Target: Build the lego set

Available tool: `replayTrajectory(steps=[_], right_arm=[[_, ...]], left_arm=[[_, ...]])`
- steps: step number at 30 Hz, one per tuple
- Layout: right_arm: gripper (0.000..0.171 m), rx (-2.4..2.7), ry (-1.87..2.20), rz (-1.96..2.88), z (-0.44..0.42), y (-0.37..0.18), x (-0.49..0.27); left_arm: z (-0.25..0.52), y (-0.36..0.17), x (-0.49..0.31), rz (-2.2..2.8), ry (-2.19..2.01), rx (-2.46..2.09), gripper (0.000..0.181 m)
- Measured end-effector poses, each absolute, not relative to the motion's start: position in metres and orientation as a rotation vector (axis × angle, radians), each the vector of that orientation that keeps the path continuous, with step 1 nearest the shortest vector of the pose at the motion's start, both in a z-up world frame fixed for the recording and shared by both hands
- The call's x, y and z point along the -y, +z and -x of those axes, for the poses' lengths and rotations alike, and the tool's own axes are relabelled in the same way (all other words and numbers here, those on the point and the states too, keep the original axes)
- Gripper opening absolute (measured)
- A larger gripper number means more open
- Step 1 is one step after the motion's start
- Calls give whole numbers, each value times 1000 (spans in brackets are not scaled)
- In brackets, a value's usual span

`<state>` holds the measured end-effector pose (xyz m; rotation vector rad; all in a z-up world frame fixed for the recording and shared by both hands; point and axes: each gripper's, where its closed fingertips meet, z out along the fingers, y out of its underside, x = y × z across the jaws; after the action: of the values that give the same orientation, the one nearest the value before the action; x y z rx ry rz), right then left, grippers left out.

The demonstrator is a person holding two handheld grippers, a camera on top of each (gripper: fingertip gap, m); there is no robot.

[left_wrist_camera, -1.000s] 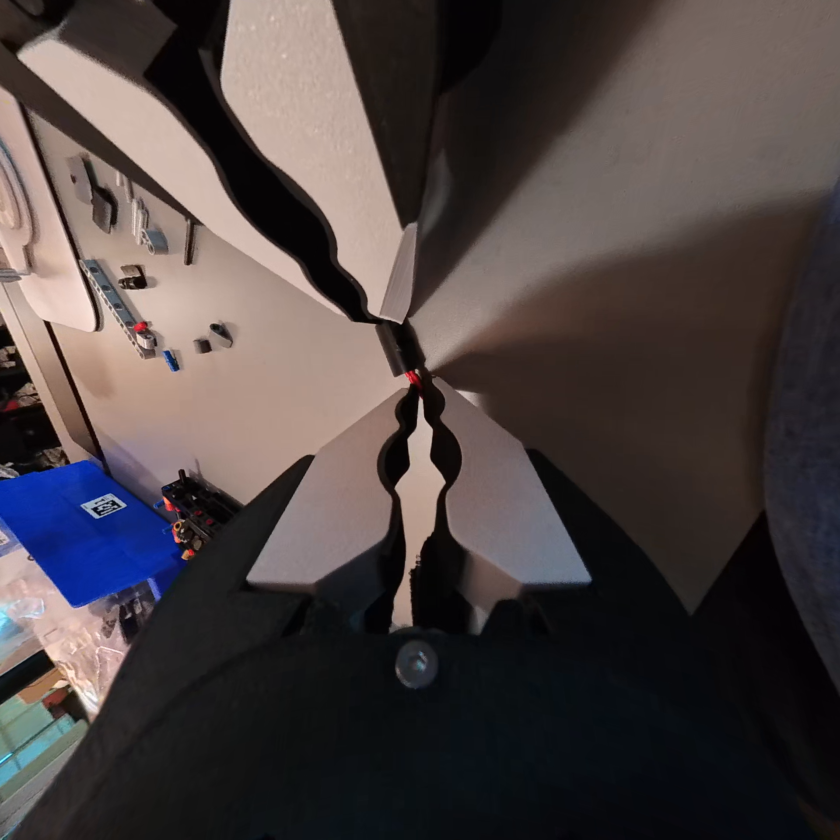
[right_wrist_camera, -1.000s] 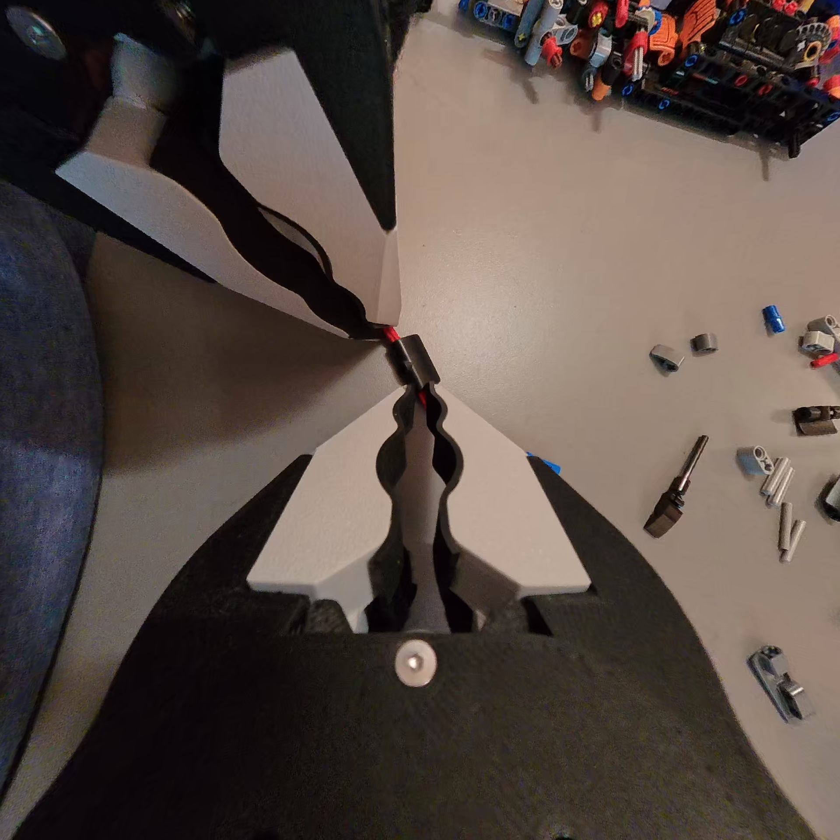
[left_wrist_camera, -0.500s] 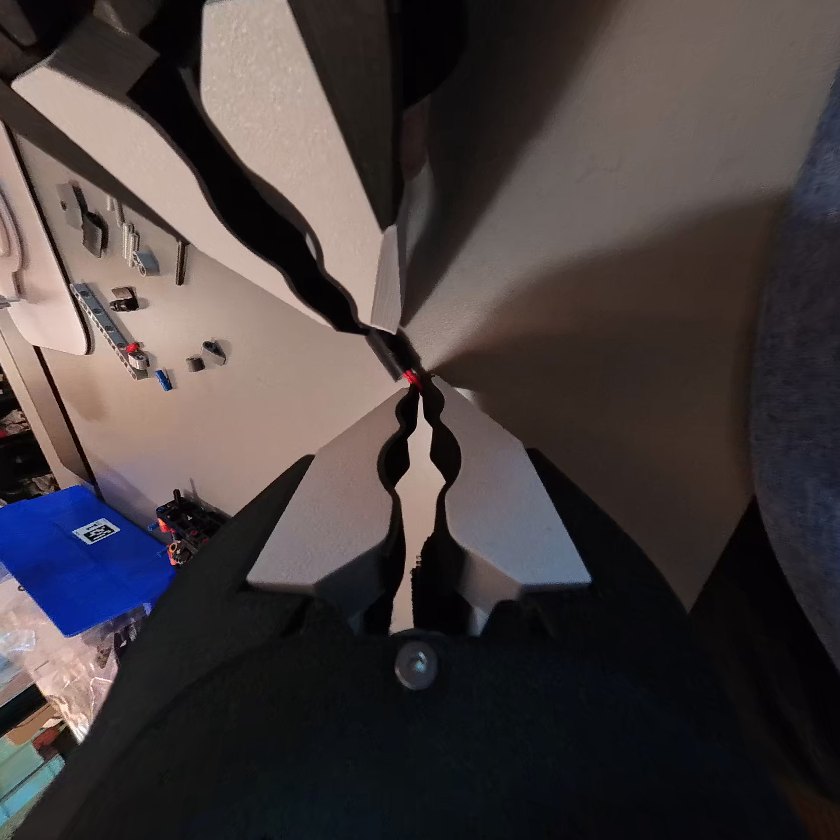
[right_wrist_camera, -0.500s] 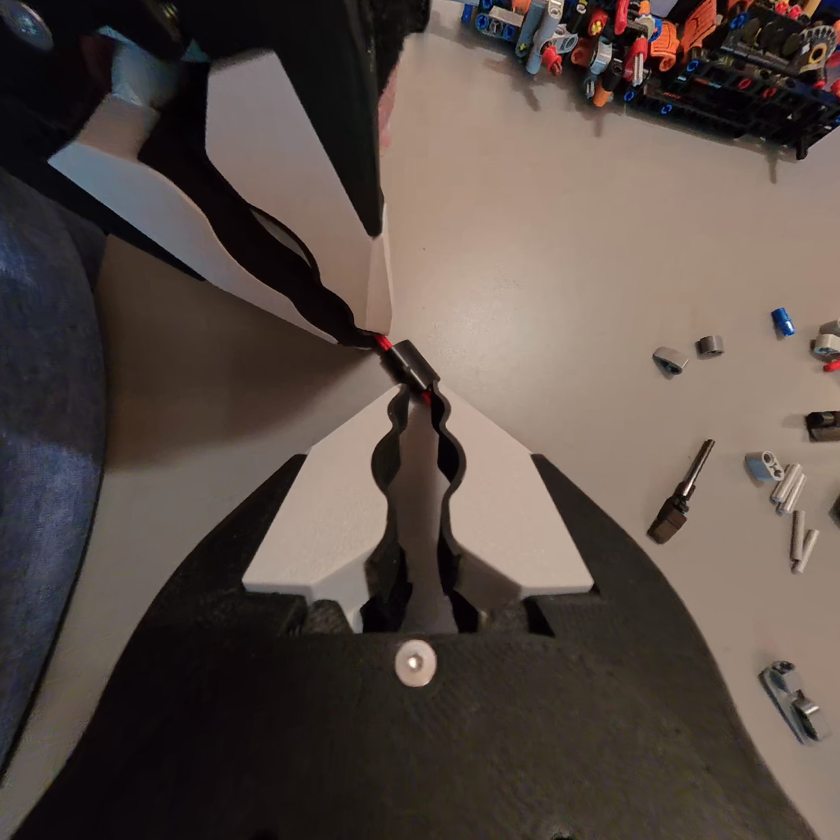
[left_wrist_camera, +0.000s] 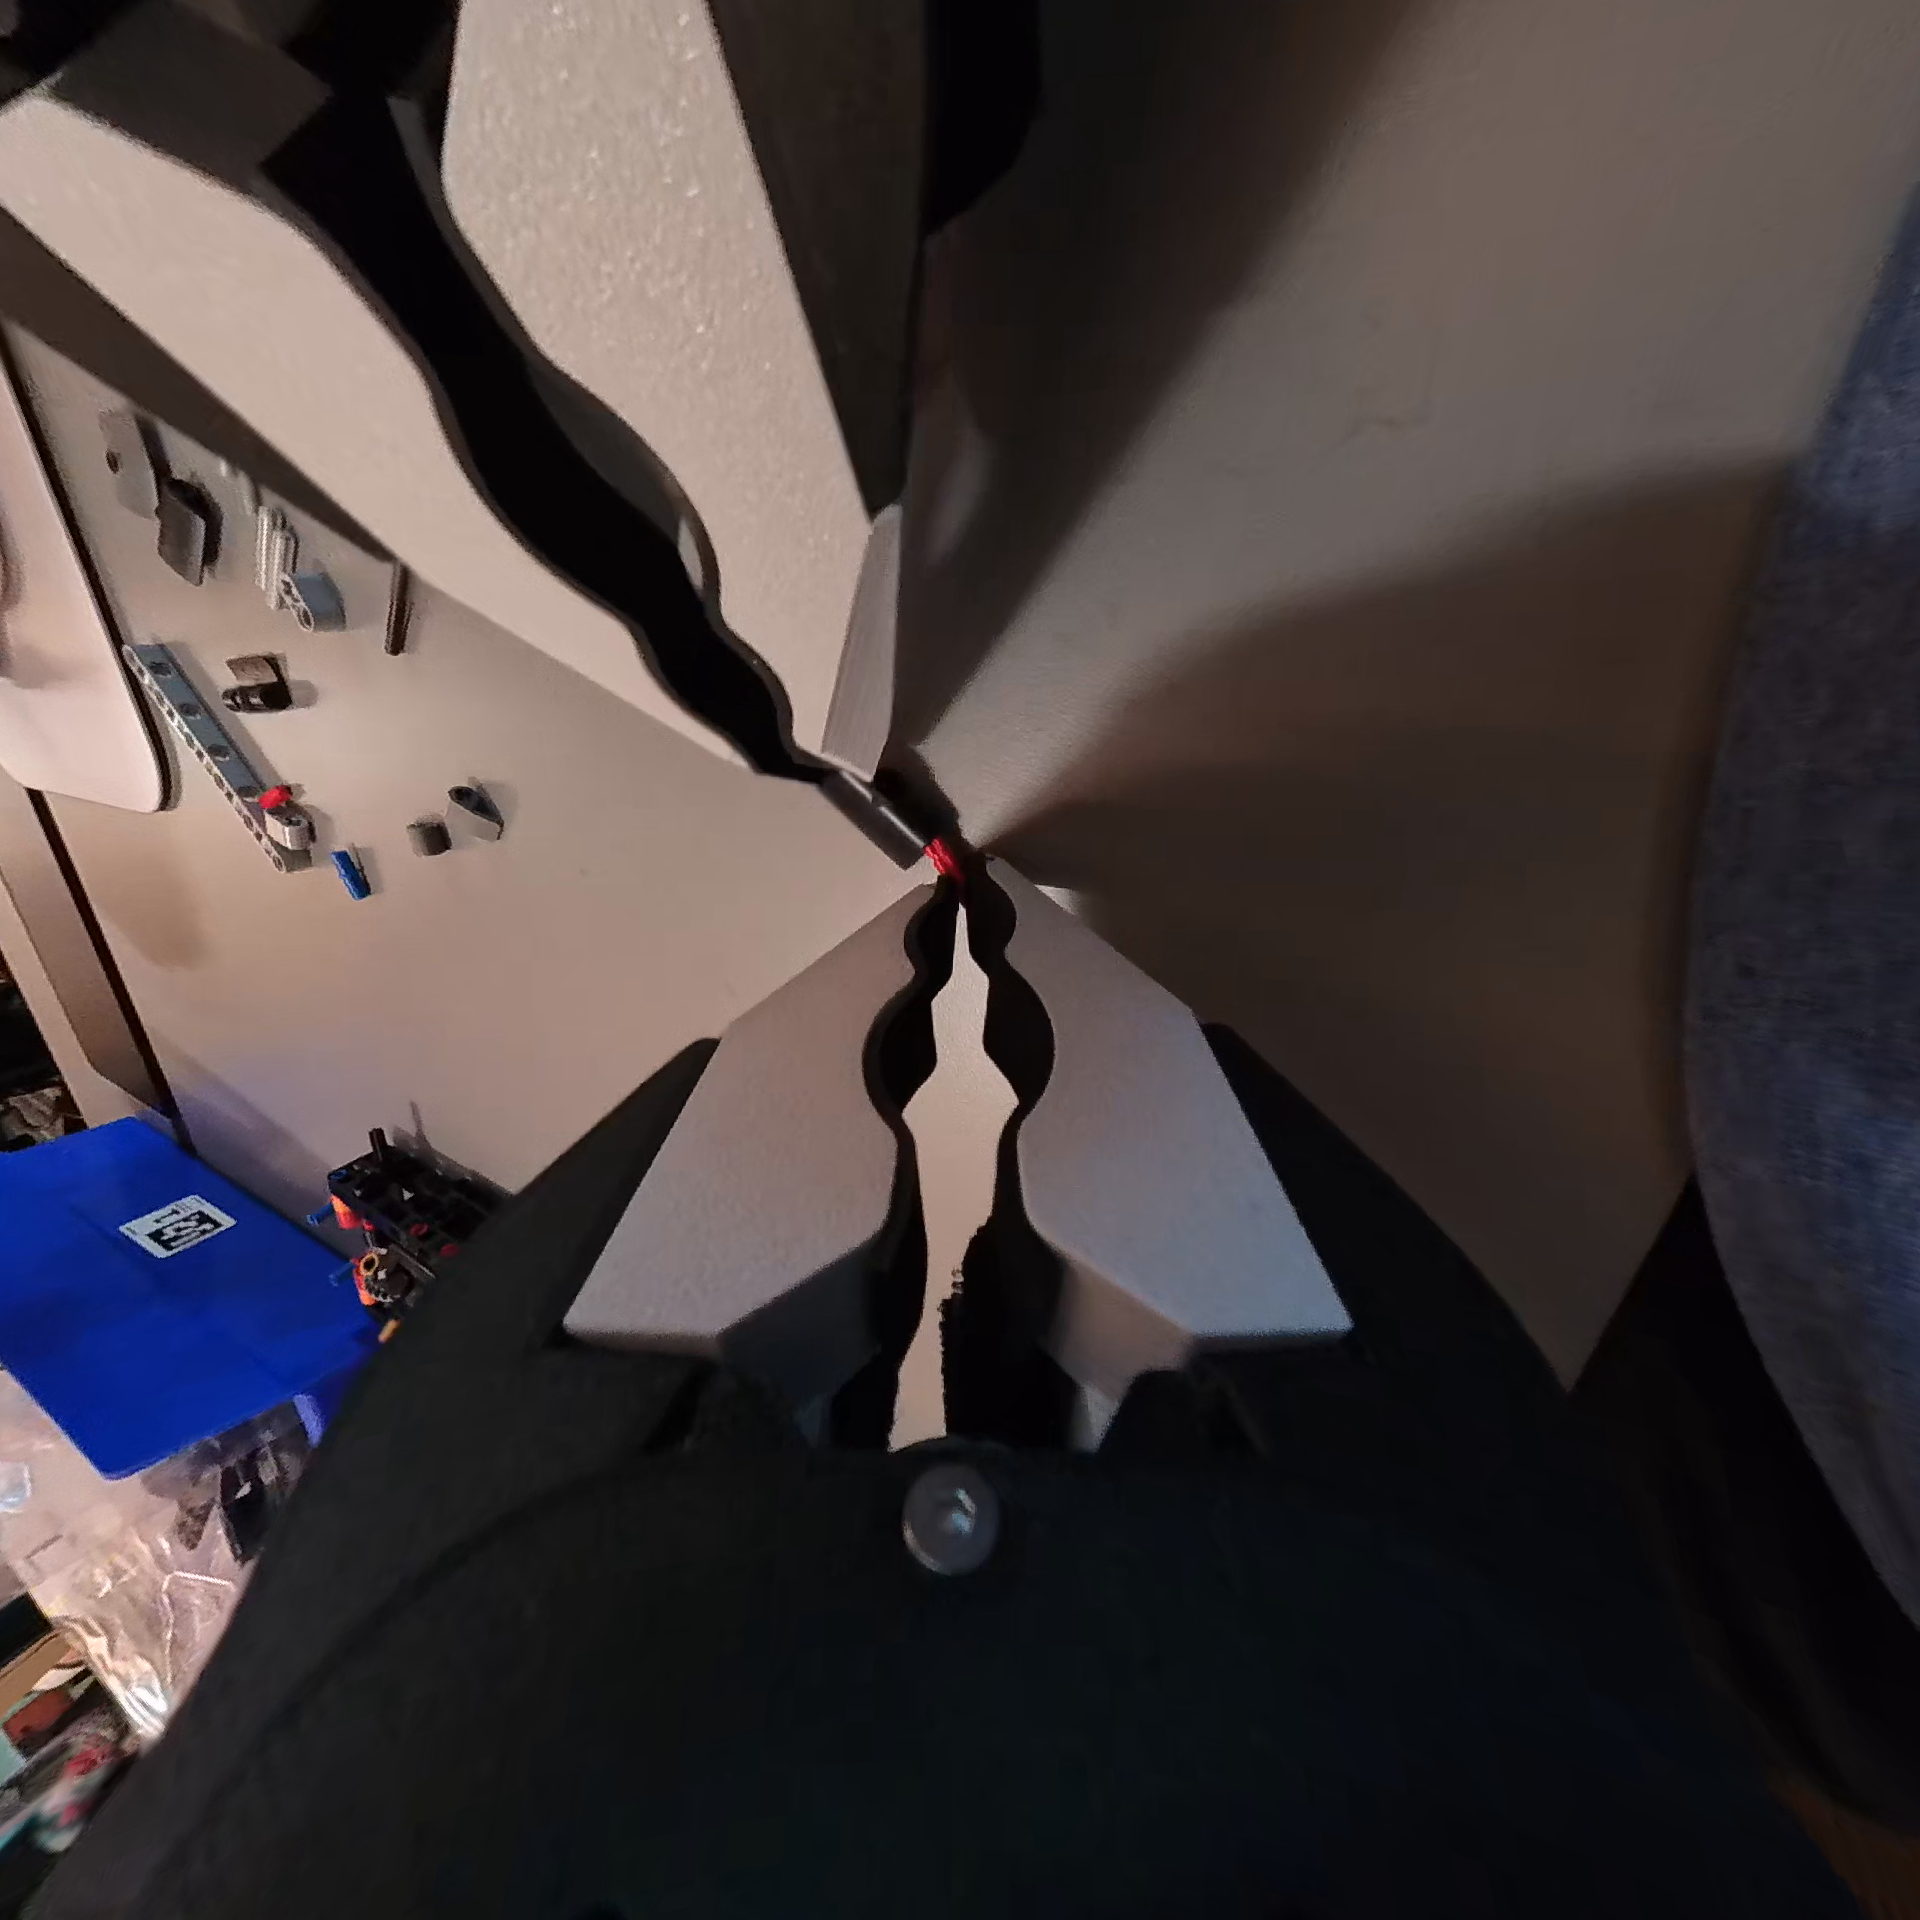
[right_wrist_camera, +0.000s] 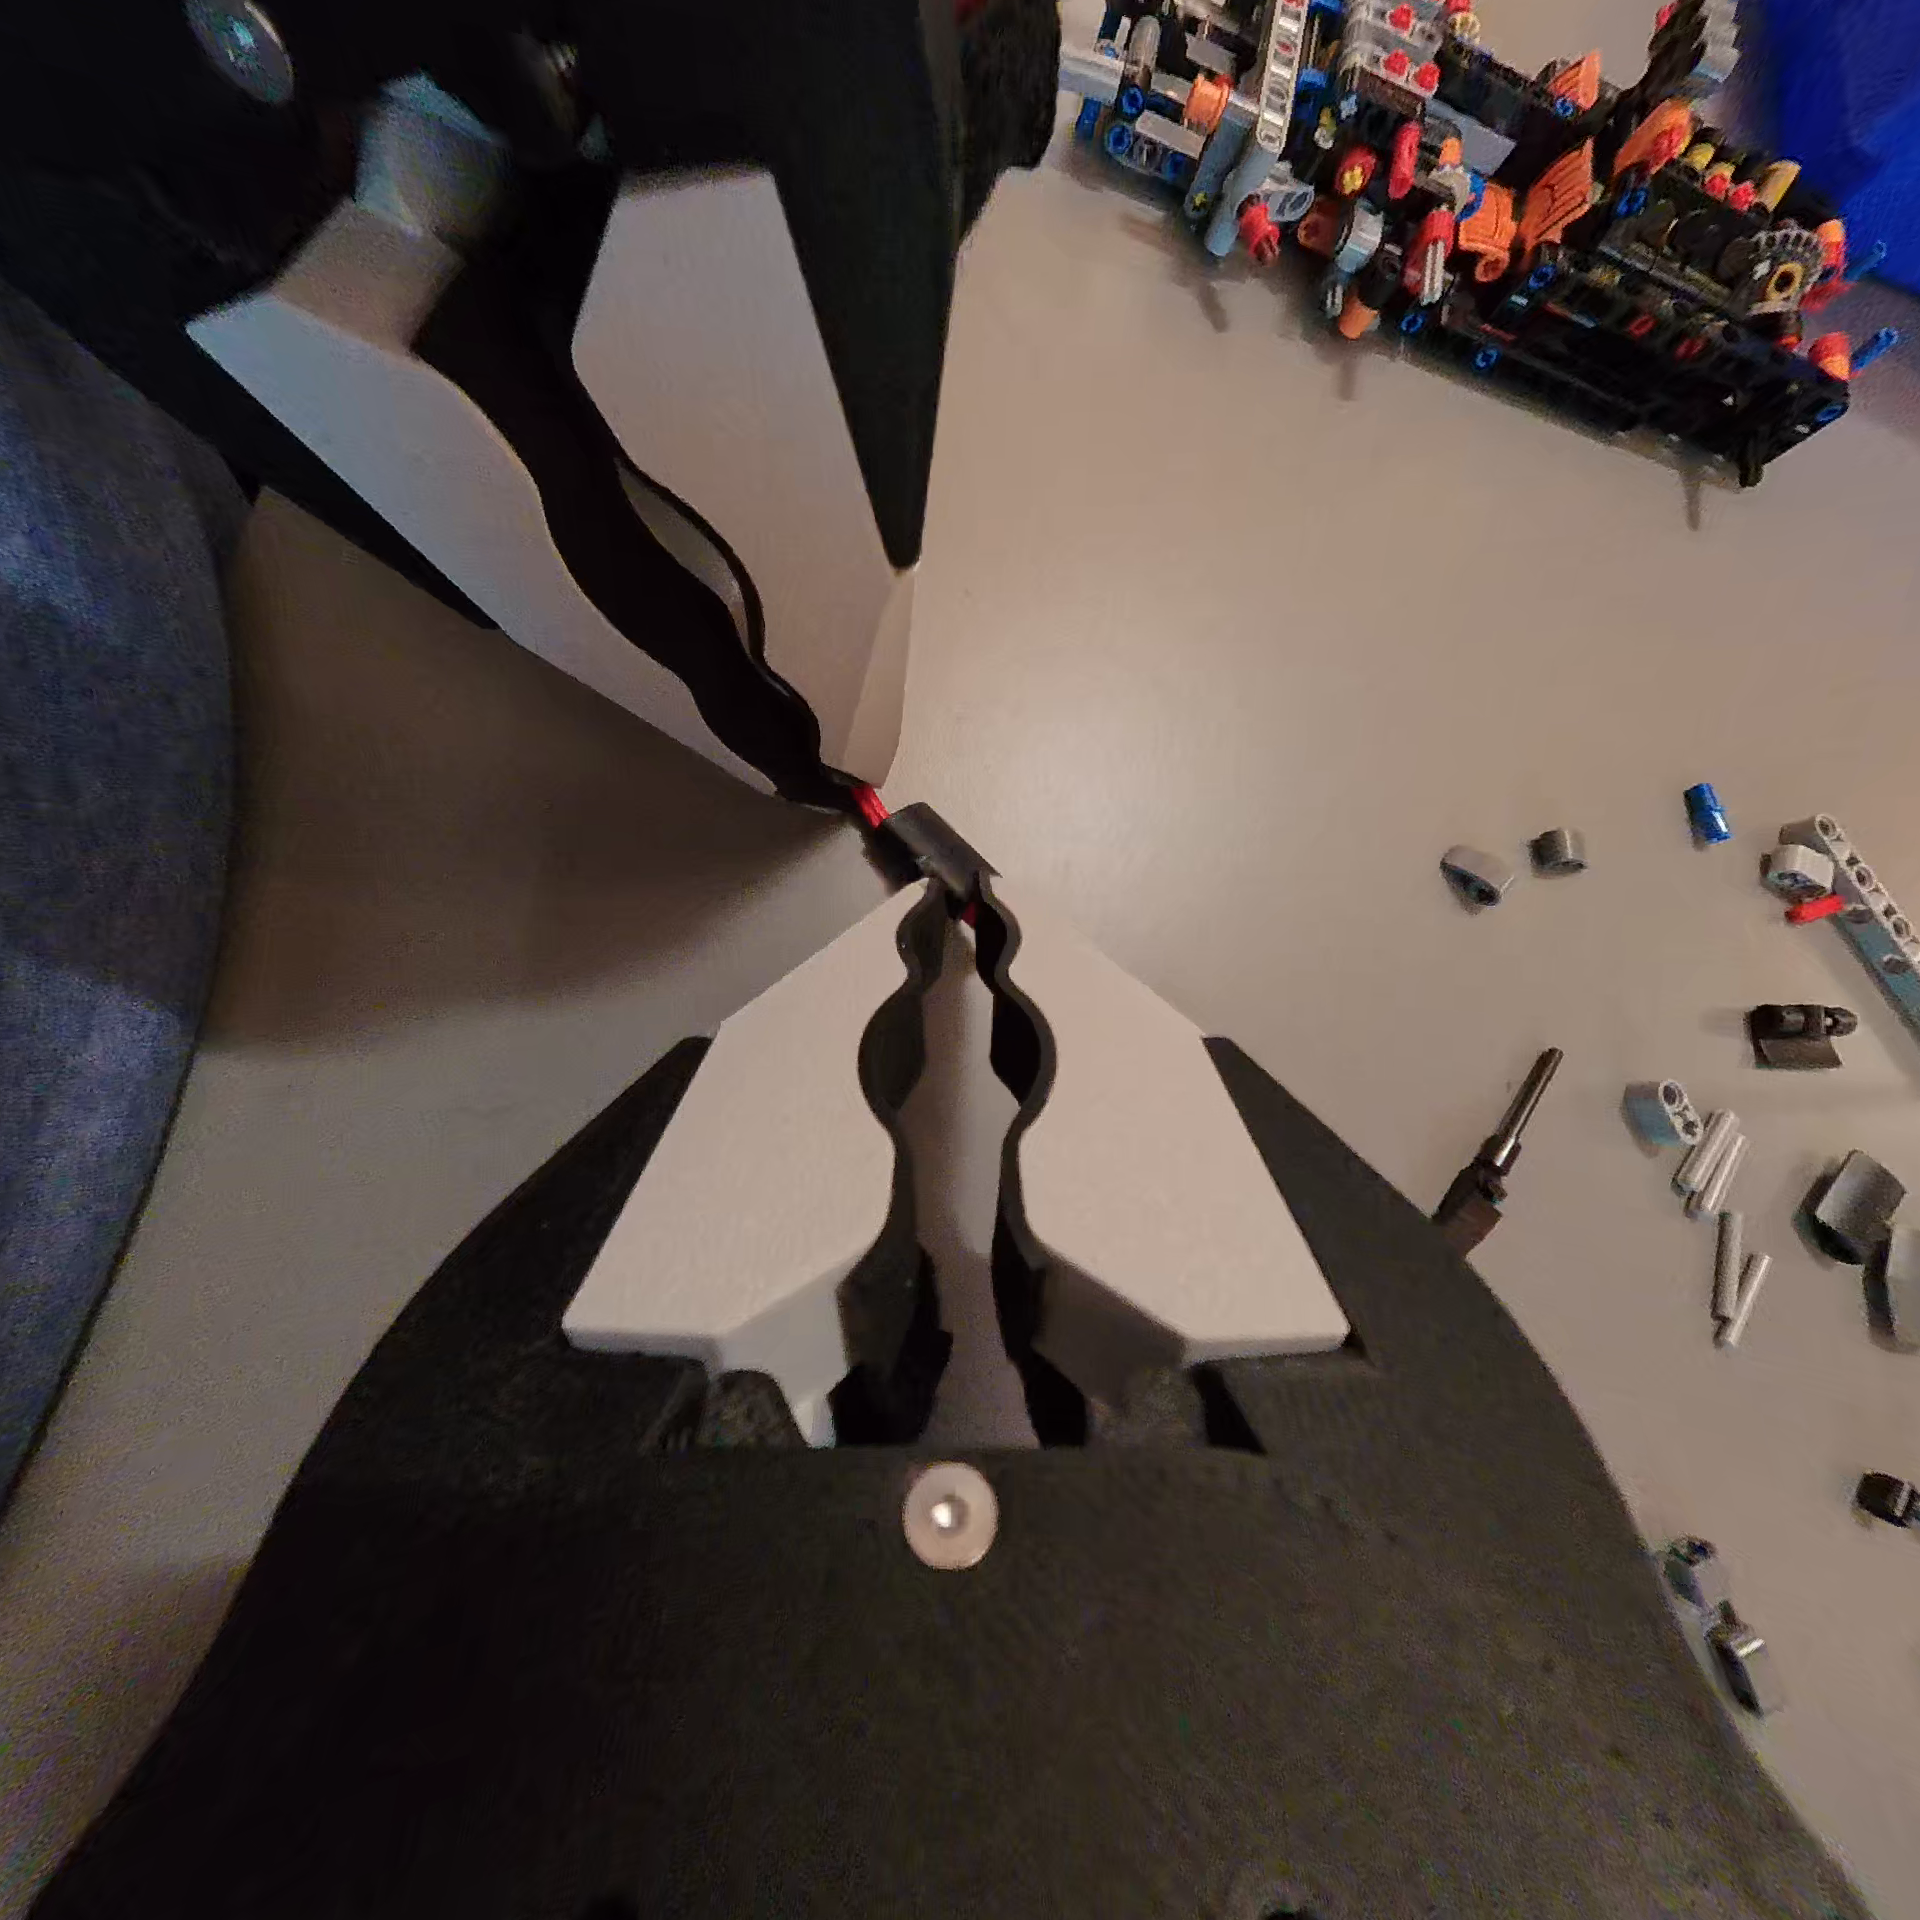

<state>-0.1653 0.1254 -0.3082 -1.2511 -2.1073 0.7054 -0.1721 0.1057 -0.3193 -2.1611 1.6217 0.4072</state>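
With your left gripper (left_wrist_camera: 954,891) and right gripper (right_wrist_camera: 951,902) each pinching the red axle (right_wrist_camera: 865,801), next slide the dark sleeve (right_wrist_camera: 928,842) squarely along it.

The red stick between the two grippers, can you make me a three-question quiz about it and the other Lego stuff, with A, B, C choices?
1. Where is the dark sleeve?
A. threaded on the red stick between the left gripper and the right gripper
B. lying on the table
C. on the big model

2. What colour is the tiny loose pin beside the two small grey pieces?
A. yellow
B. blue
C. green

3. How is the right gripper?
A. wide open
B. out of sight
C. shut on the stick and sleeve

Answers:
1 A, the sleeve sits on the stick, off the table, with a gripper tip at each end.
2 B, the pin is plainly blue.
3 C, its tips pinch together at the sleeve's near end.
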Motion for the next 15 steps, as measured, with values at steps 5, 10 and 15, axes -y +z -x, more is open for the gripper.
replayTrajectory(steps=[5, 10, 15], right_arm=[[0, 2152, 713, 1204, 166, -313, -110], [0, 2054, 831, 1260, 162, -292, -124], [15, 2096, 775, 1293, 164, -304, -127]], left_arm=[[166, -320, -107, 2167, 396, -1627, 0], [167, -320, -107, 2174, 367, -1603, 0], [167, -319, -108, 2124, 373, -1631, 1]])
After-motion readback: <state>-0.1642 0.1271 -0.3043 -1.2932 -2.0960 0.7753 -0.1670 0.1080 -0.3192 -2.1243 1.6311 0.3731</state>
